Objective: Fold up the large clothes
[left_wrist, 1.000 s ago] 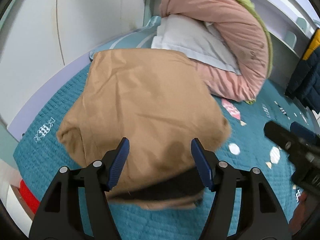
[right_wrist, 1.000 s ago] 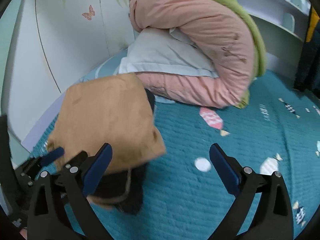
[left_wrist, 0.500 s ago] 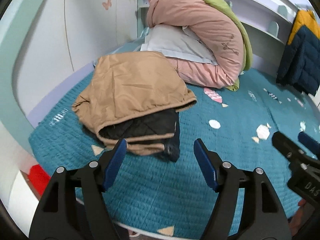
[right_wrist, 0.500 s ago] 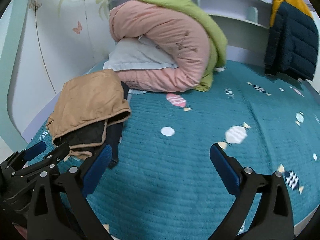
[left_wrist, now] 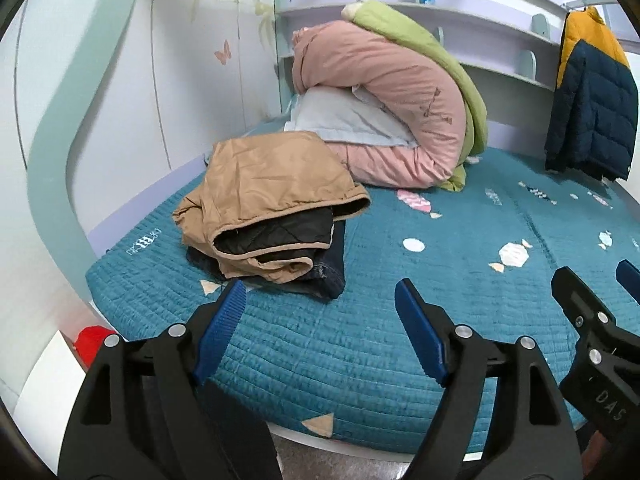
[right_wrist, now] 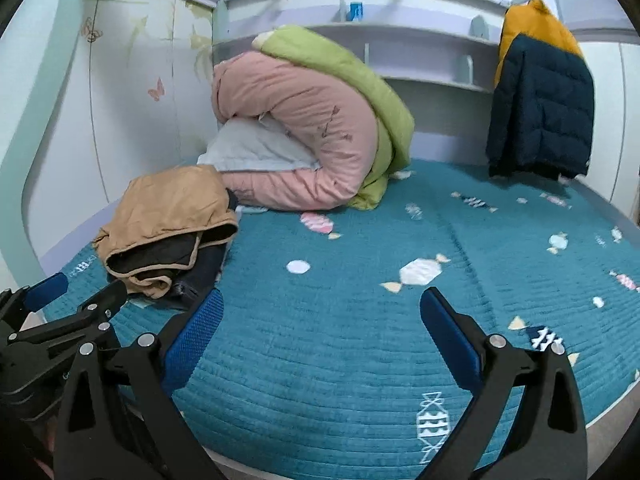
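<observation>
Ahead and to the left of both empty, spread-open grippers, the folded tan jacket [left_wrist: 272, 200] lies on the bed [left_wrist: 460, 300], nearer the left gripper [left_wrist: 320, 328] than the right gripper [right_wrist: 320, 332].

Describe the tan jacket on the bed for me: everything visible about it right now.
The tan jacket is folded into a rough, slightly rumpled rectangle with a smooth woven-looking shell and black quilted lining showing at its open near edge. It lies on a folded dark garment on the teal bedspread, near the wall, just in front of the pink duvet. Neither gripper touches it.
</observation>
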{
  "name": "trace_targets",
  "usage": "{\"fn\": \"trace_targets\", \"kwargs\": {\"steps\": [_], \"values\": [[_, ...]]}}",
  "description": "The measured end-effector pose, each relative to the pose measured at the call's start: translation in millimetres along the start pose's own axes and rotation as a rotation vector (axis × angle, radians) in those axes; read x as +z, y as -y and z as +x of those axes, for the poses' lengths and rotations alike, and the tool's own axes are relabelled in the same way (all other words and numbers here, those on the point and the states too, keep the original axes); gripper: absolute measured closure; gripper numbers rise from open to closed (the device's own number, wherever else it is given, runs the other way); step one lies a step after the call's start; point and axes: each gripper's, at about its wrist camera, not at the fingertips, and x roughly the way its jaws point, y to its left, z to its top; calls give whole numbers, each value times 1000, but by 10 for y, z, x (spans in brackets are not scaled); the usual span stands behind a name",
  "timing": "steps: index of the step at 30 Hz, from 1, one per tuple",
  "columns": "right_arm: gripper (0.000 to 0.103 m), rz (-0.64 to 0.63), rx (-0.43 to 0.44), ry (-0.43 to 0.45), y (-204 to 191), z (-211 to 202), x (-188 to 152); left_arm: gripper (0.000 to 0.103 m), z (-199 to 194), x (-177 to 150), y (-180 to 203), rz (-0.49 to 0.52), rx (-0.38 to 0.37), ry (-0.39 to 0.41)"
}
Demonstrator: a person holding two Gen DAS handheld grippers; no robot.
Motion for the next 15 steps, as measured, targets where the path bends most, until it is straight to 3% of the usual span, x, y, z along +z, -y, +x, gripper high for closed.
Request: {"fn": "trace_targets", "kwargs": {"steps": [3, 8, 15], "values": [[8, -12, 5, 27, -3, -75, -8, 18, -117, -11, 33, -29, -8, 40], [8, -3, -11, 98, -4, -228, -62, 18, -216, -46, 43, -43, 5, 62], [8, 19, 20, 125, -12, -304, -61, 18, -281, -73, -49, -104, -7, 80]]}}
